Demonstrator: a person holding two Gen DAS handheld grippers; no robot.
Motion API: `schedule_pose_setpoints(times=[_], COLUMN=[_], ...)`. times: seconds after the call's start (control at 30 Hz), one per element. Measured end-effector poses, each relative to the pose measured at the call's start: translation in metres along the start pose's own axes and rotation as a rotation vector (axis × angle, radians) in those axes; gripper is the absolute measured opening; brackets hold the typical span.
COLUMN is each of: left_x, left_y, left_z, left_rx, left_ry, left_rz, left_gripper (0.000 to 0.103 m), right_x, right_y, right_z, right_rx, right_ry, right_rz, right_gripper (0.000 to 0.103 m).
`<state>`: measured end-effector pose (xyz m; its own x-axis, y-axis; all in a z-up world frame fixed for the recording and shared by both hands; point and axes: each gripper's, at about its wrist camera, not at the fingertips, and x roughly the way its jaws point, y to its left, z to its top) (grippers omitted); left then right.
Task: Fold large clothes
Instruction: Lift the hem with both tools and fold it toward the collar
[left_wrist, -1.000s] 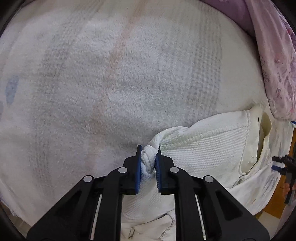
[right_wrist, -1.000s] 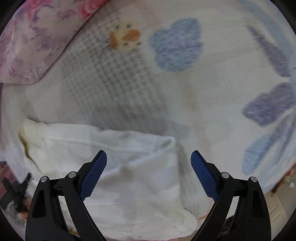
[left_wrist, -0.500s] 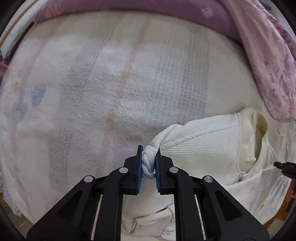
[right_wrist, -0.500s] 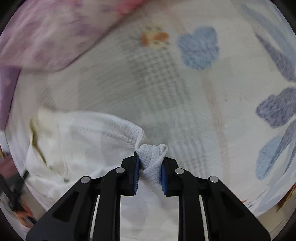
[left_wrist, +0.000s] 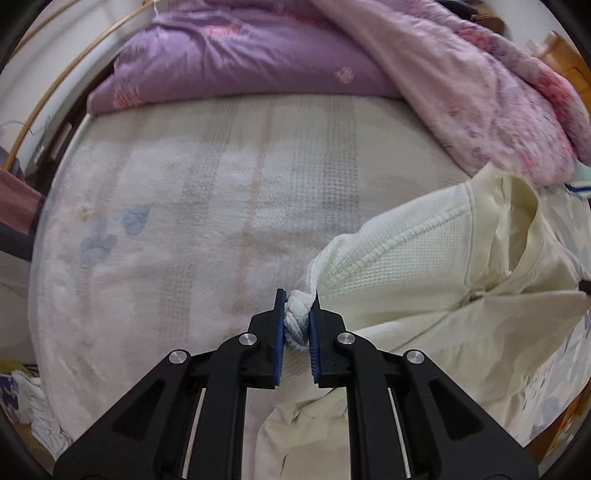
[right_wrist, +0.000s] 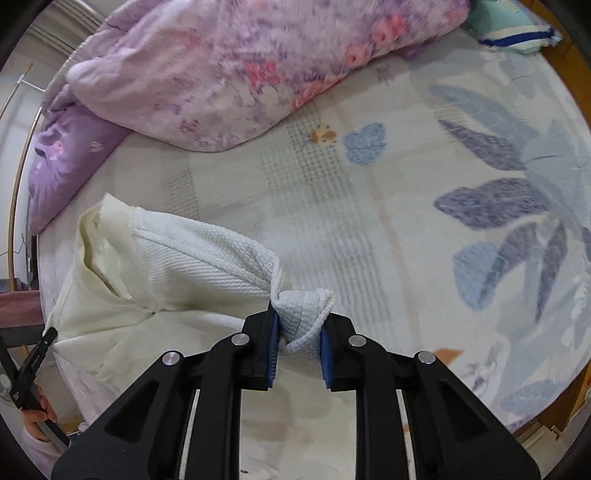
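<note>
Each gripper (left_wrist: 297, 325) (right_wrist: 298, 332) is black, angular plastic with silver round screws and ribbed blue pads (left_wrist: 279, 332).

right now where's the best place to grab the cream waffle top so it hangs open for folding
At its two outer corners, from above. The left gripper and right gripper are each shut on a bunched corner of the cream waffle top, pointing steeply down. The collar sits midway between them, so the cloth should spread evenly. Gripping nearer the collar would likely let the sides droop onto the bed blanket.

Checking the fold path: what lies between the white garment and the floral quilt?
Only bare blanket separates garment from quilt, in the right wrist view.
</note>
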<state>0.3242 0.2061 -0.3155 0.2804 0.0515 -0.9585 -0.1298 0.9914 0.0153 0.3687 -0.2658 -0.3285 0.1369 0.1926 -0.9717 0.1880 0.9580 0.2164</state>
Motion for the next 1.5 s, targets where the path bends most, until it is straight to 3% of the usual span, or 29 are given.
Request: schedule_pose_setpoints(times=[0.07, 0.37, 0.67, 0.8, 0.9, 1.0, 1.07, 1.1, 1.13, 1.17, 1.2, 1.23, 1.33, 1.43, 1.47, 1.5], left_x=[-0.019, -0.098, -0.127, -0.109, -0.076, -0.037, -0.018, -0.011, -0.011, -0.013, -0.021, -0.029, -0.062, -0.074, -0.074, -0.073], left_y=[-0.001, 0.002, 0.013, 0.022, 0.031, 0.037, 0.039, 0.041, 0.042, 0.043, 0.042, 0.041, 0.027, 0.004, -0.002, -0.014], left_z=[-0.013, -0.101, -0.238, -0.315, -0.372, -0.417, -0.441, -0.454, -0.463, -0.467, -0.471, -0.470, -0.452, -0.420, -0.414, -0.401], left_rx=[0.010, 0.032, -0.058, -0.099, -0.155, -0.194, -0.208, -0.232, -0.257, -0.277, -0.299, -0.302, -0.256, -0.178, -0.152, -0.097], left_ry=[-0.031, -0.137, -0.164, -0.112, -0.020, 0.113, 0.218, 0.276, 0.312, 0.328, 0.331, 0.318, 0.219, 0.118, 0.091, 0.048], left_rz=[0.003, 0.037, 0.063, 0.039, 0.020, 0.007, 0.033, 0.026, 0.004, -0.016, -0.043, -0.053, -0.088, -0.159, -0.165, -0.182], left_gripper=[0.011, 0.011, 0.011, 0.011, 0.011, 0.013, 0.014, 0.014, 0.016, 0.024, 0.028, 0.035, 0.035, 0.035, 0.035, 0.035], right_x=[-0.021, -0.081, -0.101, -0.079, -0.043, 0.019, 0.054, 0.059, 0.057, 0.051, 0.045, 0.034, 0.000, -0.002, 0.005, 0.011], right_y=[0.005, -0.009, -0.035, -0.054, -0.075, -0.101, -0.116, -0.119, -0.119, -0.116, -0.112, -0.106, -0.086, -0.062, -0.052, -0.045], right_z=[-0.022, -0.118, -0.249, -0.308, -0.355, -0.397, -0.422, -0.428, -0.436, -0.439, -0.440, -0.439, -0.422, -0.391, -0.380, -0.374], right_rx=[-0.050, -0.103, -0.236, -0.249, -0.235, -0.185, -0.107, -0.077, -0.042, -0.028, -0.021, -0.013, -0.005, -0.035, -0.043, -0.043], right_ry=[-0.060, -0.177, -0.262, -0.219, -0.139, 0.040, 0.202, 0.232, 0.249, 0.240, 0.226, 0.194, 0.075, 0.036, 0.035, 0.043], right_rz=[-0.010, 0.001, 0.035, 0.031, 0.008, -0.073, -0.093, -0.078, -0.035, -0.013, -0.009, -0.008, 0.085, 0.142, 0.159, 0.184], right_gripper=[0.017, 0.017, 0.017, 0.017, 0.020, 0.027, 0.027, 0.027, 0.028, 0.033, 0.050, 0.061, 0.061, 0.059, 0.055, 0.041])
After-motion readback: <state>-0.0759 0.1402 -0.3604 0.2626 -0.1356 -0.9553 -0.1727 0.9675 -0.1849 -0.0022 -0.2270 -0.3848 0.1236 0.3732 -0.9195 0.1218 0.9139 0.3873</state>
